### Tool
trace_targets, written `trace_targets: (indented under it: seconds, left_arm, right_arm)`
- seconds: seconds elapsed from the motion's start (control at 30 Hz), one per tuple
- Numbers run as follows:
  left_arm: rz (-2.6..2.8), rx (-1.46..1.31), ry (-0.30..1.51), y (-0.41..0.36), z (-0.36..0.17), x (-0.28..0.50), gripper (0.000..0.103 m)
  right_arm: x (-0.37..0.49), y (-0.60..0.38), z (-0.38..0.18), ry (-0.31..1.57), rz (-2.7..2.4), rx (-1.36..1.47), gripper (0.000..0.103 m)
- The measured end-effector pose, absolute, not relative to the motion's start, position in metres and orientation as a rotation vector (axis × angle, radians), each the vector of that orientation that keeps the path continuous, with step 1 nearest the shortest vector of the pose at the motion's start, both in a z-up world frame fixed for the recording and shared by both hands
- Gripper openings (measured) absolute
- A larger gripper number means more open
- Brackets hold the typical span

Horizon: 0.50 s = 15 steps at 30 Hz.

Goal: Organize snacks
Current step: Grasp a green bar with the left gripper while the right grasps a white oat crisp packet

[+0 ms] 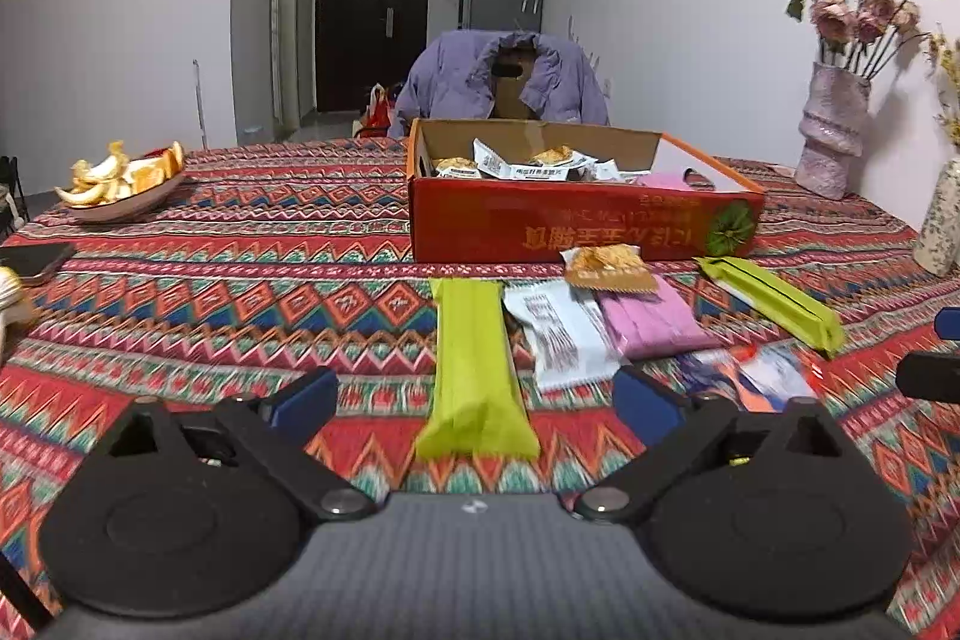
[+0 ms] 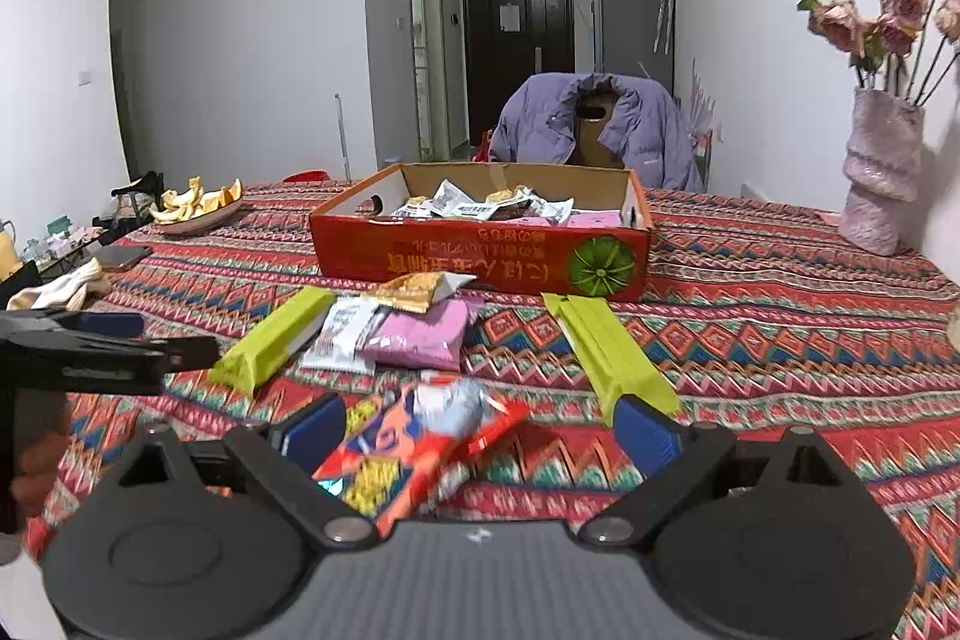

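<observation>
Snacks, loose: found on the patterned tablecloth (image 1: pixel 210 280) in front of the red cardboard box (image 1: pixel 585 226), which serves as landmark throughout.

Green packet (image 1: pixel 477 370): laid lengthwise, nearer the camera than the box's front wall, between the fingers of the left gripper (image 1: pixel 474 397); jaws are spread wide and no pad touches it.

Second green packet (image 1: pixel 774 301): placed at an angle off the box's front right corner.

White packet (image 1: pixel 561 334), pink packet (image 1: pixel 651 319) and orange-gold packet (image 1: pixel 609 268): gathered in a small pile just before the box's front wall, the orange-gold one lying uppermost and closest to the box.

Red-orange packet (image 2: pixel 414 451): blurred, seen farthest out from the box, between the fingers of the right gripper (image 2: pixel 480 430); jaws are held wide and contact cannot be told.

Box contents: several white wrapped snacks (image 2: pixel 474 205) and pink ones are seen inside.

Dish of orange peel (image 1: pixel 123 187): set well left of the box.

Pink vase (image 1: pixel 831 130) of dried roses: stood to the box's right, by the wall.
</observation>
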<state>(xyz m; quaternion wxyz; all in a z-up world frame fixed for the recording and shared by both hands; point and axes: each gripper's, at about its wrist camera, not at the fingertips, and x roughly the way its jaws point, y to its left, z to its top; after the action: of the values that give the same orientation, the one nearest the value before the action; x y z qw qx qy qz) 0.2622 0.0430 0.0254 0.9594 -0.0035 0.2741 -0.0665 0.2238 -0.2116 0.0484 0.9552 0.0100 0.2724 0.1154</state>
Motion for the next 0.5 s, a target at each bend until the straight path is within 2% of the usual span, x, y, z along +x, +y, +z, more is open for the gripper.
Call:
trace_targets:
  seconds: [0.2,0.43,0.47,0.5]
  left_arm:
    - [-0.169,-0.017,0.622,0.041,0.013,0.317,0.076]
    - [-0.186,-0.026,0.714,0.044,-0.008,0.348,0.071]
    - [-0.183,-0.023,0.722,0.045,-0.01,0.35,0.066]
    - [-0.179,-0.013,0.709,0.045,-0.011,0.35,0.054]
  right_arm:
    - [0.286,-0.196,0.048,0.595,0.268,0.063,0.094]
    - [0.379,-0.16,0.029,0.728,0.31,0.062,0.086]
    - [0.39,-0.155,0.026,0.746,0.324,0.063,0.085]
    - [0.401,-0.151,0.022,0.765,0.339,0.071,0.084]
